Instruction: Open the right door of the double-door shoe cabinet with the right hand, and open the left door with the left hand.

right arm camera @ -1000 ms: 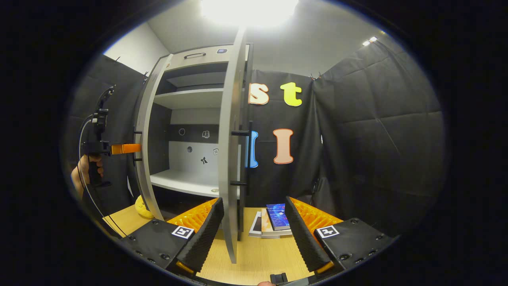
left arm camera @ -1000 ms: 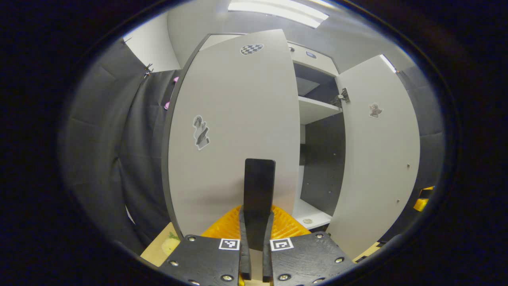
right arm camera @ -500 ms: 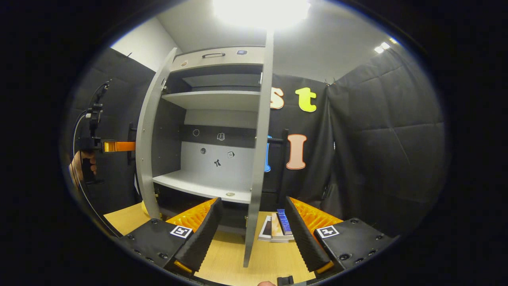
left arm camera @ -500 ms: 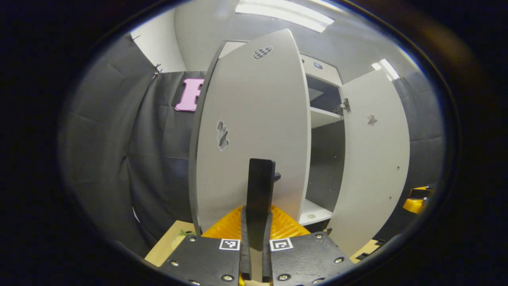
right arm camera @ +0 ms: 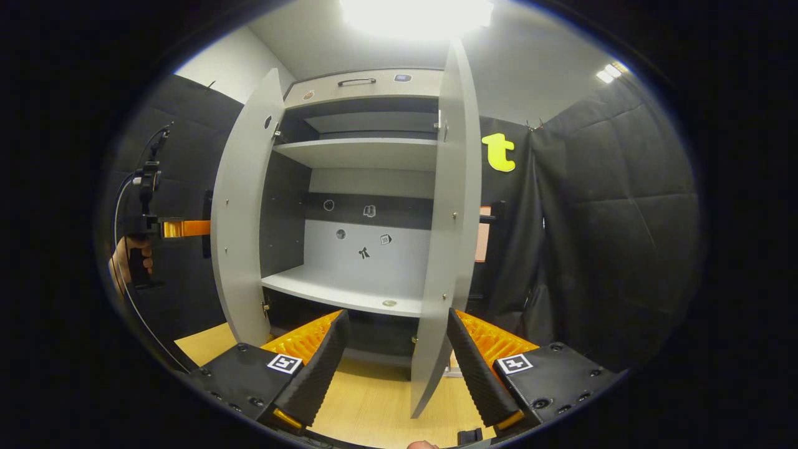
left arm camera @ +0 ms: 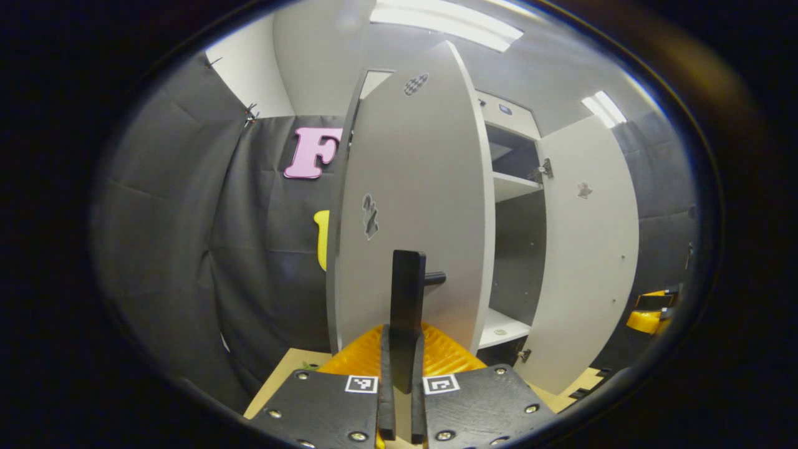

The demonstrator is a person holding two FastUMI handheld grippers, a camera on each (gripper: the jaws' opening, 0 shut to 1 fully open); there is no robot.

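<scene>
Doors are both standing wide: left door (left arm camera: 414, 206) with its handle (left arm camera: 406, 293) pinched in the left gripper (left arm camera: 401, 349), right door (right arm camera: 446, 231) released. Right gripper (right arm camera: 394, 362) is idling, fingers spread. Overpulling is risking strained hinges or the handle slipping free.

Around you hangs quilted black cloth (right arm camera: 598, 206) on both sides, pinned with small clips along its top edge where it meets a plain white wall (left arm camera: 240, 68). Above you, the pale ceiling (right arm camera: 530, 68) carries a bright light panel (right arm camera: 414, 11) that washes out in the right gripper view, and a long strip light (left arm camera: 446, 22) in the left gripper view. Below you lies a light wooden surface (right arm camera: 368, 411); whether it is a tabletop or the floor, you cannot tell from here.
</scene>
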